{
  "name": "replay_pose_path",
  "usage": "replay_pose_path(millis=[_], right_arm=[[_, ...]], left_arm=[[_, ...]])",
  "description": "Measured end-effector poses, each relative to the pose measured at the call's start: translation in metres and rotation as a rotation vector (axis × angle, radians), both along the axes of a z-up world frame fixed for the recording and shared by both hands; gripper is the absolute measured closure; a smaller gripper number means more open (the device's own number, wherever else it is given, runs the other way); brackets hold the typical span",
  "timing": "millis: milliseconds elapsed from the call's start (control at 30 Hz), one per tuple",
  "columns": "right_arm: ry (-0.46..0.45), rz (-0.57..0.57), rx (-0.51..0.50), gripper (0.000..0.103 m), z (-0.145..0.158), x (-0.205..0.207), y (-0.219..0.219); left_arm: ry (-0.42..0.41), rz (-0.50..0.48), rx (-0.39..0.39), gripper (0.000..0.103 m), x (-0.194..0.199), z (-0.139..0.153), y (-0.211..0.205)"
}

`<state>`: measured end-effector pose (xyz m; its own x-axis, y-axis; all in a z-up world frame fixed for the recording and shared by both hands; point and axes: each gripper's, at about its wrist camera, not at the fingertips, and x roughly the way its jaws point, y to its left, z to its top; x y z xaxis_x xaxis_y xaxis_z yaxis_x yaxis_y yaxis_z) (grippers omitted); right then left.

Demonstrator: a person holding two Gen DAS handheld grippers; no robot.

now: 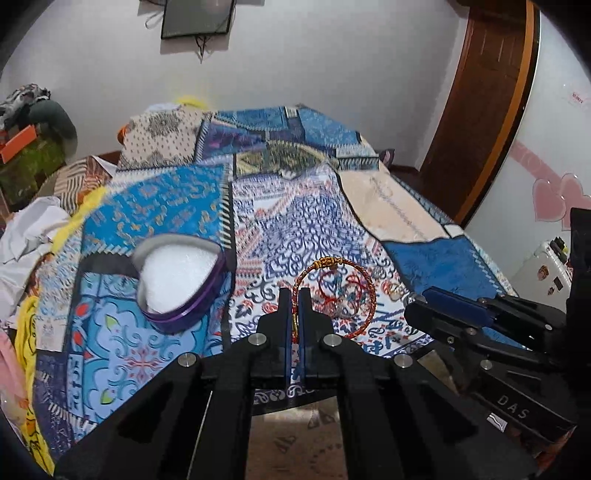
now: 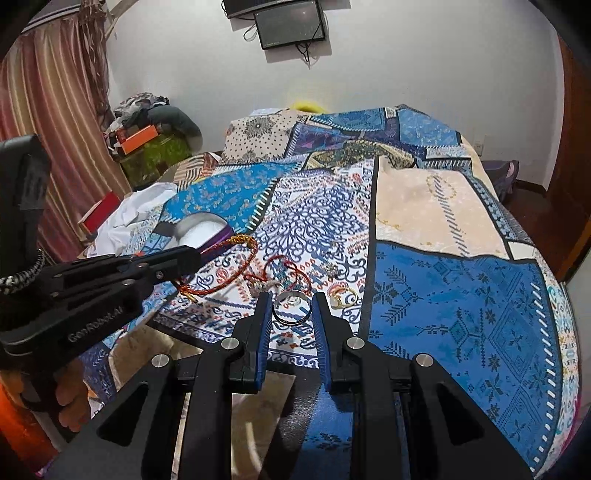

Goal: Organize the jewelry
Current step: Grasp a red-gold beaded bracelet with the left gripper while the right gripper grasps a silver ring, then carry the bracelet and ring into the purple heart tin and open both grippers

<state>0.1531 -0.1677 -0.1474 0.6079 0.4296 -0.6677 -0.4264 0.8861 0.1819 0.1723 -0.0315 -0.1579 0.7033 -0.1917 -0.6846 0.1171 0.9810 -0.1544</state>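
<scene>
1. At the far left of the room, a striped curtain is hanging beside a pile of clothes, with an orange box lying under it.
2. On the left part of the bed, a white cloth is lying crumpled beside the patchwork bedspread, which is covering the whole bed with blue, white and beige panels.
3. A heart-shaped tin with a purple rim and white padding inside is resting open on the bedspread, left of the jewelry.
4. The left gripper is clenching its fingers on the near side of the red and gold braided bangle; the bangle is touching the bedspread at its far side, as far as the views show.
5. Inside the bangle's circle, a thin red string bracelet is lying tangled with some small silver pieces that are too small to name.
6. The right gripper is standing with its fingers apart, one on each side of a silver ring, and they are not pressing it; the ring is lying on the white patterned panel near the bed's edge.
7. Just to the right of this ring, a gold ring is lying on the same panel.
8. On the white back wall, a dark screen is hanging with cables below it.
9. At the far right, a brown wooden door is standing beside a white surface with pink heart stickers.
</scene>
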Motion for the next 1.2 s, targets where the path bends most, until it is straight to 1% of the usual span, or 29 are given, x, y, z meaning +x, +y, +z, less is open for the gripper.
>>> replay_pose_path(millis=[233,400,667,900,1200], right_arm=[[-0.044,0.007,0.002,0.083,0.017,-0.002,0.008],[-0.081,0.024,0.000,0.083,0.029,-0.003,0.020],[-0.137,0.071,-0.001,0.083,0.047,0.002,0.051],[-0.172,0.120,0.005,0.083,0.054,0.010,0.083],[-0.151,0.163,0.000,0.083,0.044,0.032,0.110]], left_arm=[[-0.059,0.033,-0.019,0.102,-0.012,0.022,0.018],[-0.104,0.066,-0.015,0.102,-0.019,0.035,0.035],[-0.149,0.130,0.002,0.102,-0.024,0.045,0.068],[-0.154,0.161,0.017,0.102,-0.016,0.042,0.093],[-0.091,0.152,0.004,0.102,0.005,0.015,0.110]])
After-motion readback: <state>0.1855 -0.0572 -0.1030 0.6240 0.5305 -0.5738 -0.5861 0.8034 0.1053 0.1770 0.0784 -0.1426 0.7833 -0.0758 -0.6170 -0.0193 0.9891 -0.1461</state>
